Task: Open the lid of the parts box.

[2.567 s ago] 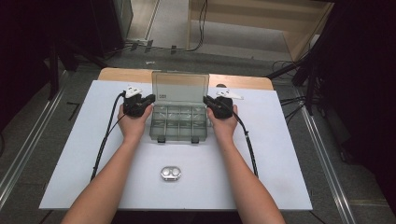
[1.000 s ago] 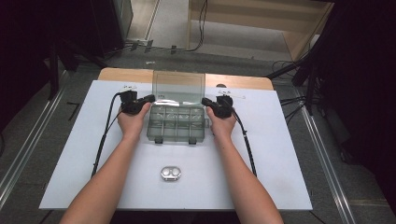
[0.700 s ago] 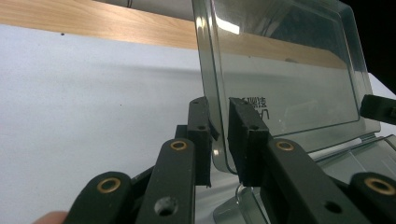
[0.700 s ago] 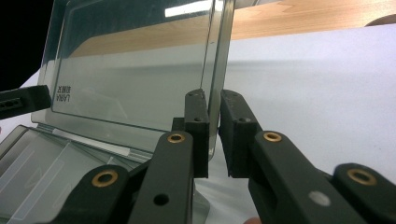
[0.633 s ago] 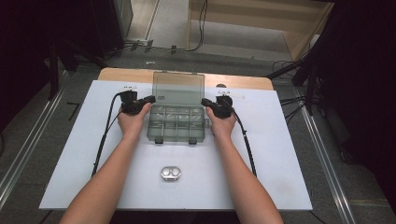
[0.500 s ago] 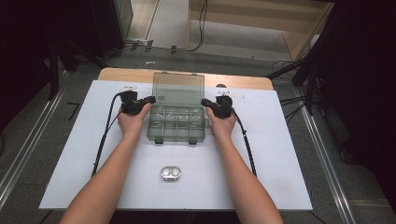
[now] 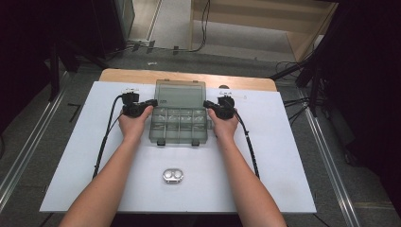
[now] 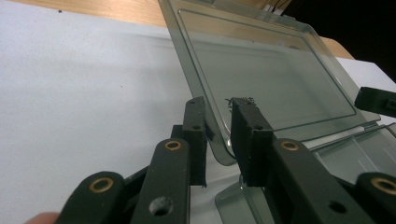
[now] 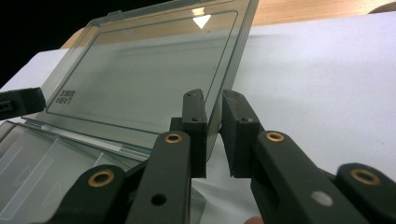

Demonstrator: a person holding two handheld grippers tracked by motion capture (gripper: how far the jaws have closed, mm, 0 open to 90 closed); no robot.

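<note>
The clear smoky plastic compartment box (image 7: 179, 124) sat mid-mat, its lid (image 8: 261, 79) tilted back toward twelve o'clock. The left gripper (image 8: 218, 116), jaws just easing apart, straddled the lid's nine o'clock edge; the right gripper (image 9: 212, 112) loosely bracketed its three o'clock edge.

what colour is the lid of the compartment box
Smoky grey, see-through plastic lid; the right gripper view shows it best.

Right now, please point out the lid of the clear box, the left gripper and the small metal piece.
lid (image 7: 181, 96), high view, middle of its panel
left gripper (image 8: 218, 135), left gripper view, between its jaw tips
small metal piece (image 7: 172, 175), high view, its middle
</note>
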